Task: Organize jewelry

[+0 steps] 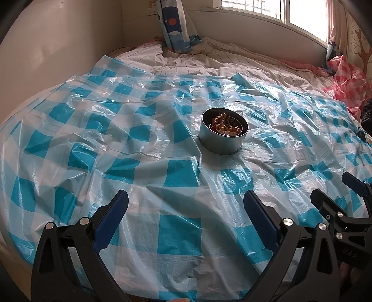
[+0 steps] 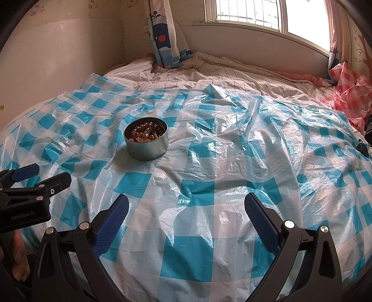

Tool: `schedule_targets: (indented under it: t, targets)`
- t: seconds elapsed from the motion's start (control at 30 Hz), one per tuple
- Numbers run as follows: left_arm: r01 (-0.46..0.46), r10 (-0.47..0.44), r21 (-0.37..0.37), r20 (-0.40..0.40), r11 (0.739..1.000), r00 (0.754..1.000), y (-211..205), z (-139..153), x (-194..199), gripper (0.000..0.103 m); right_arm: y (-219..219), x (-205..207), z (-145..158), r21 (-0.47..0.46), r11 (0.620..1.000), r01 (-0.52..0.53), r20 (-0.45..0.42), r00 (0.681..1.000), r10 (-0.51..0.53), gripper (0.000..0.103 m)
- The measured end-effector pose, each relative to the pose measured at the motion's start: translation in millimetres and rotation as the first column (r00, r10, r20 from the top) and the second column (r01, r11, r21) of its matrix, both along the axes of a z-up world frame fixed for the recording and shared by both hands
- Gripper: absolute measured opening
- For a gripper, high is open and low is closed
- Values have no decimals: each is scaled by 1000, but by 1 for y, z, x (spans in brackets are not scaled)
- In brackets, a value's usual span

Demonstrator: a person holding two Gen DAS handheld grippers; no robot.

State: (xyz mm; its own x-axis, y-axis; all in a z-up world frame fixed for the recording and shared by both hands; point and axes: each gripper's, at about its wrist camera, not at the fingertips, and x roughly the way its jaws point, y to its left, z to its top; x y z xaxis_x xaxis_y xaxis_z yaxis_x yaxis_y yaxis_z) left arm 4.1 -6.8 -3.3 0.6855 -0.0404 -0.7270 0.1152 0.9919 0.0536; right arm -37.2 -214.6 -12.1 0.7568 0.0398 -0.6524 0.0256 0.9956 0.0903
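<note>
Here, a round metal tin [image 1: 223, 134] is seen standing upright on a blue-and-white checked plastic sheet [image 1: 139, 144] spread over a bed [image 1: 244, 65]. The tin has no lid on, and a heap of amber-coloured beads [image 1: 225, 126] is seen inside it, reaching close to the rim. Whether the beads form one bracelet or several cannot be told.

The left tongs [image 1: 186, 199] are held wide open and empty above the near part of the sheet, with the tin well ahead of them and slightly to the right of the gap. In the right wrist view the right tongs [image 2: 186, 204] are likewise spread wide with nothing between their blue pads [image 2: 111, 223], and the tin is found ahead and to the left. The two tools are held side by side: each is caught at the edge of the other's view, apart from the tin.

Beyond the sheet, a striped bedcover is crumpled toward the wall. A patterned curtain [image 2: 162, 34] hangs down onto the bed beside a bright window [image 2: 255, 11], and a pink checked plastic sheet [image 2: 351, 93] is bunched at the far right.
</note>
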Motion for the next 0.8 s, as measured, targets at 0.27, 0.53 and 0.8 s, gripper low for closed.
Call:
schedule_targets:
  t: [0.27, 0.53, 0.8]
  targets:
    - [-1, 1, -1, 0, 1000, 1000, 0, 0, 0, 95, 0, 0, 0, -1, 1000, -1, -1, 1000, 1, 95]
    - [0, 0, 1, 0, 1000, 1000, 0, 0, 0, 95, 0, 0, 1, -1, 1000, -1, -1, 1000, 1, 95]
    - [-2, 2, 8, -15, 1000, 1000, -2, -1, 1, 95, 1, 1, 0, -3, 1000, -1, -1, 1000, 1, 95]
